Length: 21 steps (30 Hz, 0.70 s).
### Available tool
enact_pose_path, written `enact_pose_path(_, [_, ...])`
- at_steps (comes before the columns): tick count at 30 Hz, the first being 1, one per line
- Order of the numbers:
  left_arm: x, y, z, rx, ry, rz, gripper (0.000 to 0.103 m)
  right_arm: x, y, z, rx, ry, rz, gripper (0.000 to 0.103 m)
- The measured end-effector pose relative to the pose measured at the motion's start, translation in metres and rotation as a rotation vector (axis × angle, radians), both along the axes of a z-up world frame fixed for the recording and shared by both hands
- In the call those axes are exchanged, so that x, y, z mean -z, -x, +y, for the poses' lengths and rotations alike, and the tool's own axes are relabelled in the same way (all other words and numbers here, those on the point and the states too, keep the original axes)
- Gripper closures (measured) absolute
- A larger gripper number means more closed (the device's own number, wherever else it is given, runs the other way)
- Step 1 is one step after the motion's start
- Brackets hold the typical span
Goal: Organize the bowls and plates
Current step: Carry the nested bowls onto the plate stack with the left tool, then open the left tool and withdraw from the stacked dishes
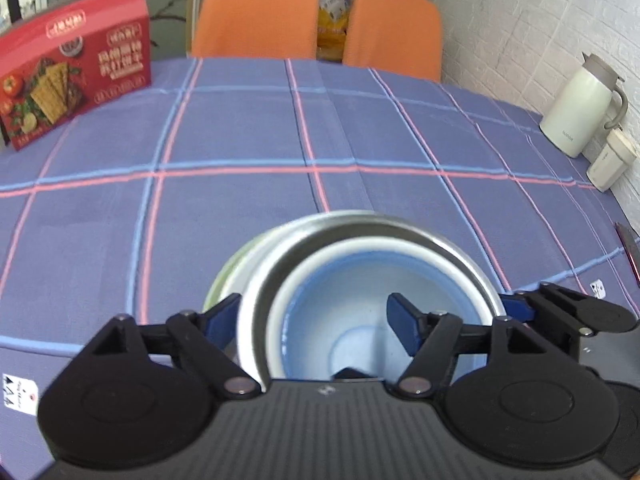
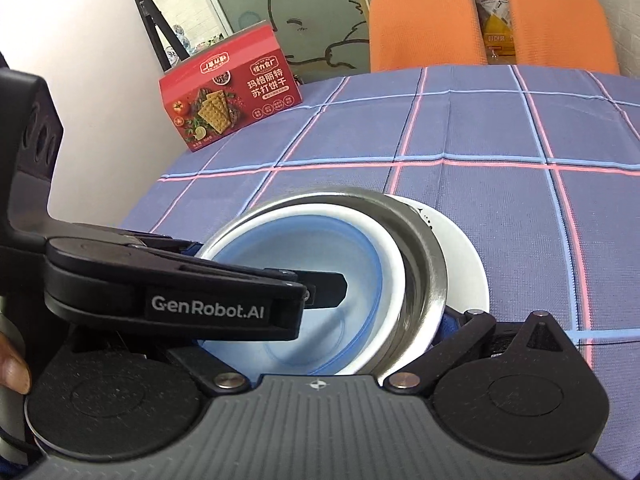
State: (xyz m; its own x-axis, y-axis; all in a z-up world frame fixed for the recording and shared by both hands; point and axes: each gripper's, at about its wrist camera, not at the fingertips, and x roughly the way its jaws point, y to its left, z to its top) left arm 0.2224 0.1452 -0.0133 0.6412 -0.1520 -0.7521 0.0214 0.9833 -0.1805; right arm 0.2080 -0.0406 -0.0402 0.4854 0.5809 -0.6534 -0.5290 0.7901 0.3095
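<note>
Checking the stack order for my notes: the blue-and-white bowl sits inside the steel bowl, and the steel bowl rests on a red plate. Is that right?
Not quite. The plate under the steel bowl is white, not red; the right wrist view shows it. In the left wrist view its edge looks greenish. The rest holds: the blue-and-white bowl sits inside the steel bowl.

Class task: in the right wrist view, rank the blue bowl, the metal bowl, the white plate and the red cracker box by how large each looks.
1. metal bowl
2. blue bowl, nested inside it, so slightly smaller
3. red cracker box, though it sits farther away, so its true size is unsure

Unranked: white plate, mostly hidden beneath the bowls.
</note>
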Motion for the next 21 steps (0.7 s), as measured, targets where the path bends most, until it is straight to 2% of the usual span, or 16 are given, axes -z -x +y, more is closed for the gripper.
enact_pose_path(4, [-0.013, 0.008, 0.008, -0.050, -0.029, -0.070, 0.033, -0.009, 0.002, -0.005, 0.071, 0.056, -0.096, 0.014])
enact_pose_path(10, [-0.028, 0.021, 0.011, -0.105, -0.030, -0.130, 0.033, -0.018, 0.004, -0.027, 0.130, -0.010, -0.122, 0.014])
enact_pose_path(21, [-0.030, 0.080, -0.039, -0.136, -0.026, -0.245, 0.032, -0.025, 0.020, -0.076, 0.326, -0.036, -0.222, 0.013])
